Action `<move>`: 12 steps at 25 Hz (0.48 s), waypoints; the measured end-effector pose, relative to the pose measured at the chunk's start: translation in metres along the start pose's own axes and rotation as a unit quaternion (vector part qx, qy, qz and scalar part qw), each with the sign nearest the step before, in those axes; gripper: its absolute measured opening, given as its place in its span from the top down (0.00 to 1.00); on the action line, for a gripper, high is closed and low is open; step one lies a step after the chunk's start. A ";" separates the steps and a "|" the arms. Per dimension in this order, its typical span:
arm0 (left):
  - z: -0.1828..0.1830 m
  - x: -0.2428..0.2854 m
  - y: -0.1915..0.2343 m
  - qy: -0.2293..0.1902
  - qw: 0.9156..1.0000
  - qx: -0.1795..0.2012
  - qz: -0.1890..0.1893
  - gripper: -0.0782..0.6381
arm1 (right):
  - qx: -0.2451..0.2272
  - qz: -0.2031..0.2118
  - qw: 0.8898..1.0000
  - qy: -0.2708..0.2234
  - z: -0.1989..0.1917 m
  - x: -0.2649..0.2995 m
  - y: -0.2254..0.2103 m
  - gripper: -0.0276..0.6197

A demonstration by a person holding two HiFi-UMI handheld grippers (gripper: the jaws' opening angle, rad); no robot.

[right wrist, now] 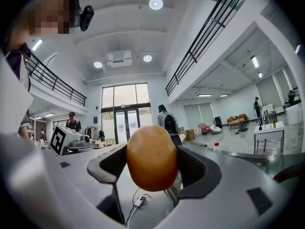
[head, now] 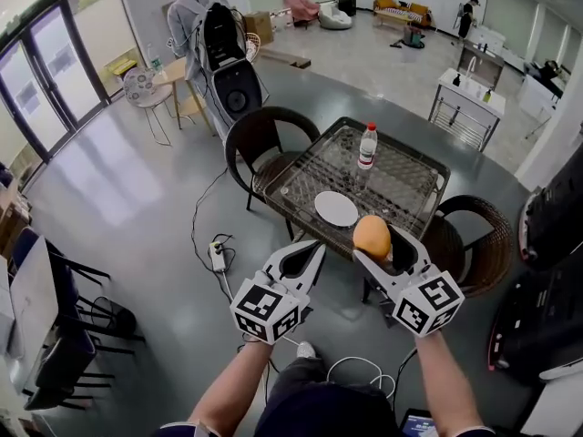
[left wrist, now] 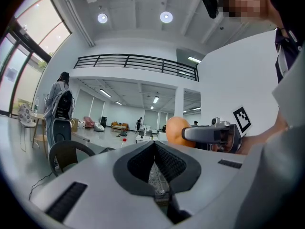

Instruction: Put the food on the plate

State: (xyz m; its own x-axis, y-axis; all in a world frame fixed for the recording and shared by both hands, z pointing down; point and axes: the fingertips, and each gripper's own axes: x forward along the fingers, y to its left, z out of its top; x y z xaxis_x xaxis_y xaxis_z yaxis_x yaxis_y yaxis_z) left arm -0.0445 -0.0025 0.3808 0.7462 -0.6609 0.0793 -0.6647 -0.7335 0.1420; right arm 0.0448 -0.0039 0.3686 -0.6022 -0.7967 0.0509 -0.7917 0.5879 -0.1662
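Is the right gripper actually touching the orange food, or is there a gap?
Touching. The right gripper presses the orange food from both sides, no gap, plain in the right gripper view.

The left gripper (head: 311,248) and right gripper (head: 376,244) are pale grey, with dark ribbed pads (left wrist: 139,165) and black-and-white marker cubes (head: 266,309).

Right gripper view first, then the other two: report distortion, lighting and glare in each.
Right gripper view: heavy fisheye with black corners, bright ceiling lights, orange food evenly lit and sharp. Left gripper view: the same fisheye bend, two glaring ceiling lamps. Head view: lines curve toward the edges, daylight from the windows puts a sheen on the floor.
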 end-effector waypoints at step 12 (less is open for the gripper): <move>0.004 0.010 0.060 0.007 0.999 -0.016 -0.033 0.88 | -0.005 -0.030 1.000 0.010 0.006 0.060 -0.005 0.43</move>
State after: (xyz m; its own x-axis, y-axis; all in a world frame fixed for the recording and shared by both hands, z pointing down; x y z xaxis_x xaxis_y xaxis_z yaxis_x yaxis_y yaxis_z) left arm -0.0769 -0.0533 0.3861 0.7891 -0.6087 0.0823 -0.6125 -0.7701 0.1782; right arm 0.0131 -0.0549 0.3669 -0.5562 -0.8273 0.0792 -0.8268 0.5412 -0.1532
